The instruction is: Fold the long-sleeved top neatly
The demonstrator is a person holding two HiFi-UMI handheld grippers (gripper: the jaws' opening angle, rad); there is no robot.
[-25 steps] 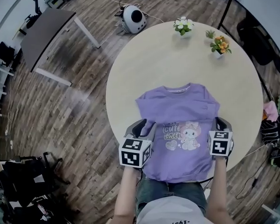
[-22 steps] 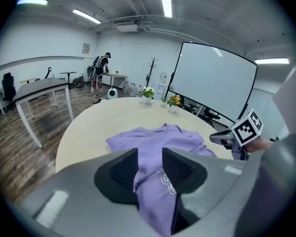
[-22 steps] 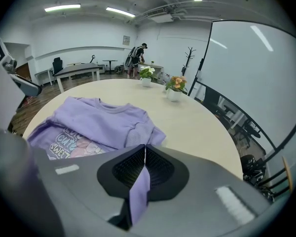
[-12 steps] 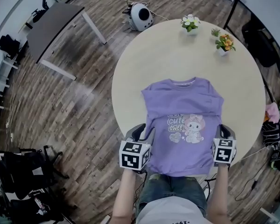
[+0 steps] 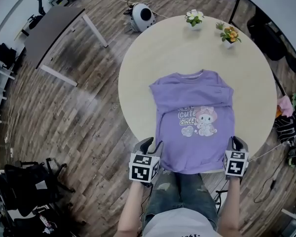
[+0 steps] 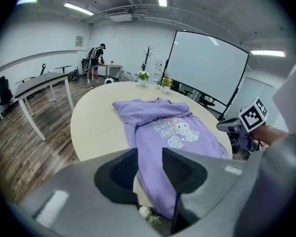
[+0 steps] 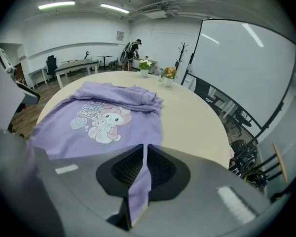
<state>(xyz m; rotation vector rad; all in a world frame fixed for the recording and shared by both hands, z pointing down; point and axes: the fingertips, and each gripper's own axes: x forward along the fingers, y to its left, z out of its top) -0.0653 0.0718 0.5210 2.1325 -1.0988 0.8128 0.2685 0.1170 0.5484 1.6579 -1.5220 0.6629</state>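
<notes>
The long-sleeved top [image 5: 195, 147] is thin knit, light and limp, so I judge it will drape, stretch and wrinkle rather than hold a crease by itself; it should slide easily on the smooth counter [image 5: 148, 68], and a pull from one corner alone would skew it; the sound places to take it are the two hem corners, or the shoulder seams for a later fold, gripped at the doubled edge where the cloth is thickest. It lies face up on the near half of the round counter, collar away from me, cartoon print [image 5: 200, 122] showing, sleeves bunched in at the shoulders as far as I can read them, and the hem spilling over the near rim. My right gripper [image 7: 144, 158] has its jaws pressed together on the right hem corner, a strip of purple cloth hanging down from between them; my left gripper [image 6: 150, 163] has its jaws spread, with the left hem edge showing through the gap but nothing pinched that I can see; I would call it empty, sitting just beside that corner. Both are held low at the near rim, about level with each other, one at either side of the hem, jaws pointing away from me across the counter.
</notes>
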